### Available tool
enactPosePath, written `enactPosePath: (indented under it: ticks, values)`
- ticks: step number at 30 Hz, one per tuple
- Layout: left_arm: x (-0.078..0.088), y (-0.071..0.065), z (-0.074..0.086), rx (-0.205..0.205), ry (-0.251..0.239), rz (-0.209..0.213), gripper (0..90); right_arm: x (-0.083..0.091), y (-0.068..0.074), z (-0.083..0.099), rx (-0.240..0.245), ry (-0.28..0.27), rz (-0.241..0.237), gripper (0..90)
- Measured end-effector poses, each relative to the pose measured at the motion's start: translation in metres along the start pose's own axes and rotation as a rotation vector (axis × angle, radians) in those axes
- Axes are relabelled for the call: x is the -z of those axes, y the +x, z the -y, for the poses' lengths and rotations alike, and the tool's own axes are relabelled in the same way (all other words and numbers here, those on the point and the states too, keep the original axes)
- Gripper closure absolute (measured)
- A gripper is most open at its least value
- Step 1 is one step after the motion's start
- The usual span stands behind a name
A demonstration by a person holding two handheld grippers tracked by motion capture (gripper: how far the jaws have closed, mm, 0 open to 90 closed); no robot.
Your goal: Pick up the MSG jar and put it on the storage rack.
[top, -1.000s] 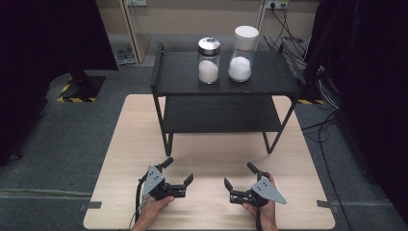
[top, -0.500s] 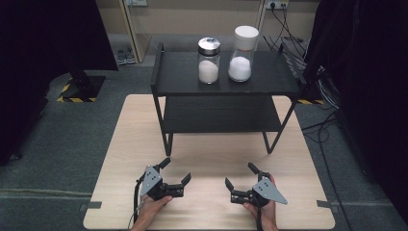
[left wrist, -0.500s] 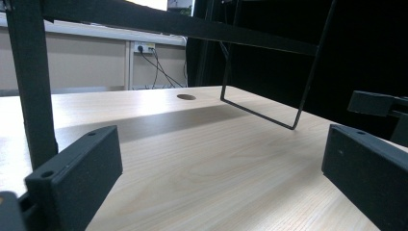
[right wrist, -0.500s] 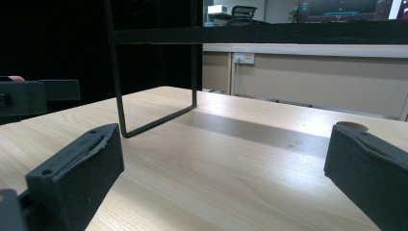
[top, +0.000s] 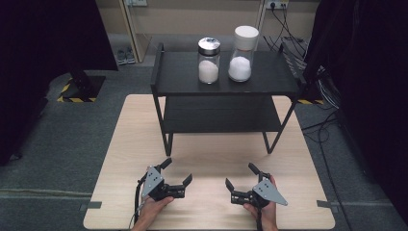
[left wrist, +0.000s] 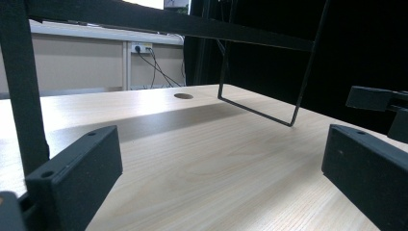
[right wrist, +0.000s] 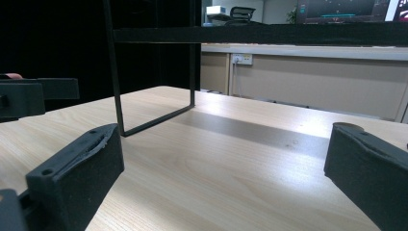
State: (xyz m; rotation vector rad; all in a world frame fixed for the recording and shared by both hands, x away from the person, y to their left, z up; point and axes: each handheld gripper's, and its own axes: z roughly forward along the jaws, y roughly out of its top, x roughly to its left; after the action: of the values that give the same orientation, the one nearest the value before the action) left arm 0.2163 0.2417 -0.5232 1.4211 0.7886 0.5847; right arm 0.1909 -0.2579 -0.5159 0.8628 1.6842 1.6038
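Two grippers sit low near the table's front edge, left gripper and right gripper both spread wide, gripping nothing. Bare wood lies between them and the black shelf rack. The two jars, metal-lidded jar and white-lidded jar, stand up on its top shelf, well apart from both.

left gripper fingers apart | right gripper fingers apart | both over table

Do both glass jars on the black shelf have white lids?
No: the shorter glass jar has a silvery metal lid; only the taller jar has a white one.
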Motion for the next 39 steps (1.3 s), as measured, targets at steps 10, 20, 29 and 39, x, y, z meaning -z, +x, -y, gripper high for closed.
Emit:
enactPosePath:
  ticks: [10, 20, 29, 39]
  values:
    - [-0.0006, -0.0013, 0.0007, -0.005, 0.004, 0.002, 0.0, 0.0004, 0.0011, 0.0001, 0.007, -0.001, 0.000, 0.2]
    - [-0.0011, -0.0014, 0.0012, -0.007, 0.006, 0.004, 0.0, 0.0000, -0.0002, 0.0008, 0.007, 0.004, 0.003, 0.3]
    - [-0.0011, -0.0016, 0.0011, -0.008, 0.007, 0.005, 0.0, 0.0000, 0.0003, 0.0006, 0.007, 0.005, 0.003, 0.2]
    - [-0.0011, -0.0015, 0.0011, -0.008, 0.006, 0.006, 0.0, 0.0000, 0.0008, 0.0008, 0.008, 0.004, 0.007, 0.2]
